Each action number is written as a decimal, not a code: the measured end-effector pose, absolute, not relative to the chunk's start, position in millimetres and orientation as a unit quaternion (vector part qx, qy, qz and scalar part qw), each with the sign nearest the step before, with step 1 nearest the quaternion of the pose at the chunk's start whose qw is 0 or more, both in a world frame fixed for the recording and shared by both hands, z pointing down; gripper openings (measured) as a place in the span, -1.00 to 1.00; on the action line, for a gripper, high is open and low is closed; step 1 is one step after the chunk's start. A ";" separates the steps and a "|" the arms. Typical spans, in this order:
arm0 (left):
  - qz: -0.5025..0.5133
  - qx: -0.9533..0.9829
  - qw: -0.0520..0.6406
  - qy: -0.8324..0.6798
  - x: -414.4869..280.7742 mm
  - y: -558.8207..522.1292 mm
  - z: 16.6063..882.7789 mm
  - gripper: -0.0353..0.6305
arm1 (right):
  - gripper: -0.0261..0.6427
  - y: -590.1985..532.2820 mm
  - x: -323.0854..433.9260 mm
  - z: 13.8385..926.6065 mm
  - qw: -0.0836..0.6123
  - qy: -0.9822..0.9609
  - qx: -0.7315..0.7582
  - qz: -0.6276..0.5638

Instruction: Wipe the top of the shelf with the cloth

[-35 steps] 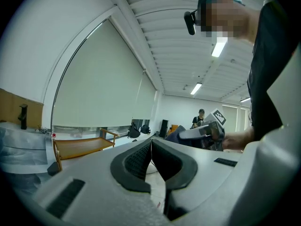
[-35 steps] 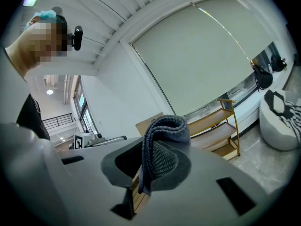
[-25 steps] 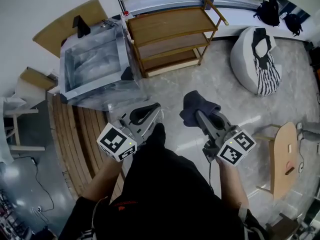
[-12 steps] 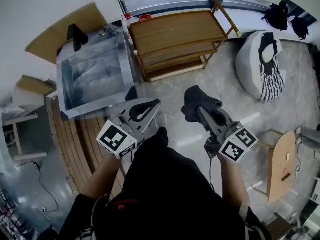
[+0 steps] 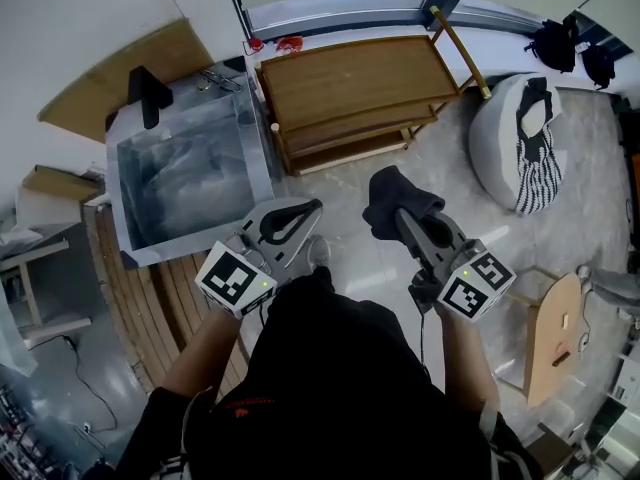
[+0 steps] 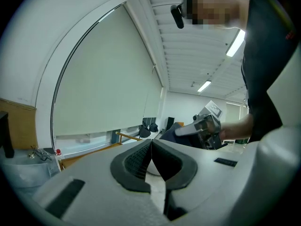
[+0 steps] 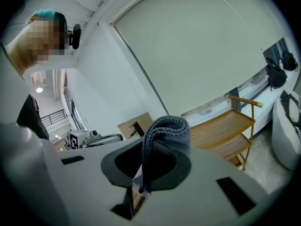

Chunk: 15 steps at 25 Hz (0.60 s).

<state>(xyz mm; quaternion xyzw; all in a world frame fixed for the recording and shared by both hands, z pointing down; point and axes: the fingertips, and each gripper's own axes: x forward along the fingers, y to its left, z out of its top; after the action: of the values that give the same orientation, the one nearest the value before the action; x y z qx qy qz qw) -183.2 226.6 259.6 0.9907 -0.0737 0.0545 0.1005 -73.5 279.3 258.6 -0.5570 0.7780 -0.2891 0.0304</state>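
Note:
A wooden three-tier shelf (image 5: pixel 360 73) stands against the far wall, its top bare; it also shows at the right of the right gripper view as the shelf (image 7: pixel 225 126). My right gripper (image 5: pixel 398 211) is shut on a dark grey-blue cloth (image 5: pixel 395 198), which bunches over the jaw tips as the cloth (image 7: pixel 164 131). It hangs above the floor, short of the shelf. My left gripper (image 5: pixel 312 206) is shut with nothing in it, the fingertips (image 6: pixel 151 144) meeting, level with the right one and to its left.
A clear plastic bin (image 5: pixel 185 163) on a steel frame stands left of the shelf. A white beanbag (image 5: pixel 520 143) with a striped cloth lies right of it. A small wooden stool (image 5: pixel 550 328) is at the near right. Slatted wood flooring (image 5: pixel 140 278) runs along the left.
The whole view has shifted: shelf and bin sit a little nearer and more to the right. Both grippers keep their pose, the cloth still held.

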 end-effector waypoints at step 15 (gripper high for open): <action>0.041 0.991 0.094 -0.087 -183.7 171.1 256.4 -0.83 | -0.83 217.2 -68.2 251.0 0.024 0.783 -0.553 -0.284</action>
<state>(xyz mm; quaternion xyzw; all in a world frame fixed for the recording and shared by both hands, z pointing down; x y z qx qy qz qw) -183.7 171.1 256.4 0.9910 -0.0865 0.0410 0.0940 -68.2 217.2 251.0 -0.5527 0.7832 -0.2837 0.0243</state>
